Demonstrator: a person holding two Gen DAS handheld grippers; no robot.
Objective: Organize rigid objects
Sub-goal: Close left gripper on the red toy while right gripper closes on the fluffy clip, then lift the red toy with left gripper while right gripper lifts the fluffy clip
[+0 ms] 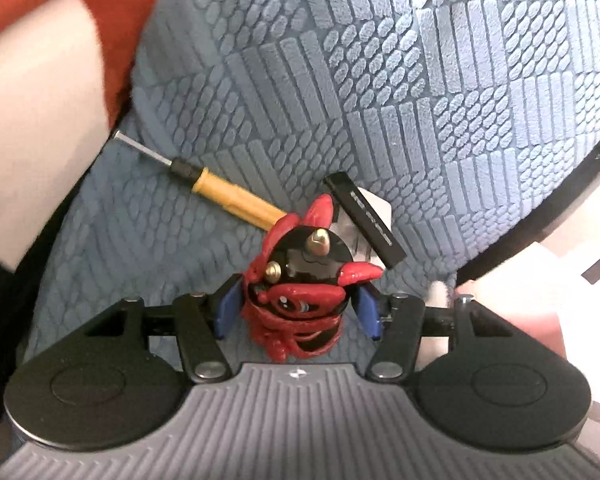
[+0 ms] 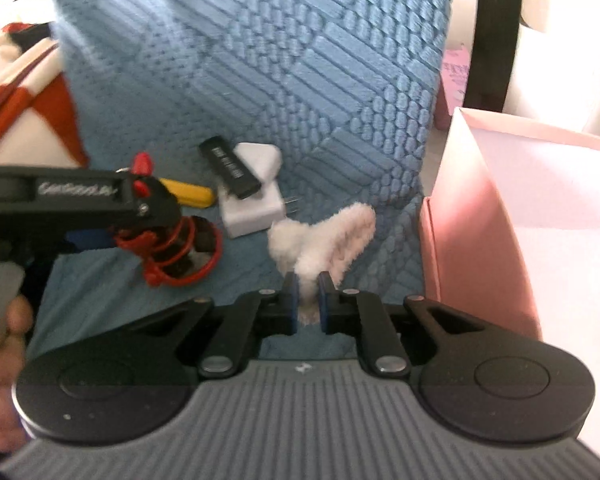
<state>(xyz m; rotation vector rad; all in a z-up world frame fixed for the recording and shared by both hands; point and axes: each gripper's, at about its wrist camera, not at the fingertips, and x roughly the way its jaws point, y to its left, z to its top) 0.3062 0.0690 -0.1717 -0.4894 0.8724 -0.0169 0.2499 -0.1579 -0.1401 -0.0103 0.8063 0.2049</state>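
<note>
Red-and-black horned figurine (image 1: 300, 276) sits clamped between the left gripper (image 1: 298, 308) fingers above the blue textured cushion (image 1: 380, 80), apparently lifted for sorting. Right gripper (image 2: 308, 300) pinches a white fluffy piece (image 2: 324, 240) beside the pink box (image 2: 500, 220), the likely destination. Behind lie a yellow-handled screwdriver (image 1: 228, 196), black stick (image 1: 364, 220) and white charger (image 2: 252, 208), none blocking the way.

Glossy red-and-black plastic figurine (image 1: 300, 280), fluffy white plush (image 2: 324, 240), matt black stick (image 2: 230, 174), embossed blue cloth cushion (image 1: 380, 80), smooth pink cardboard box (image 2: 500, 220)
</note>
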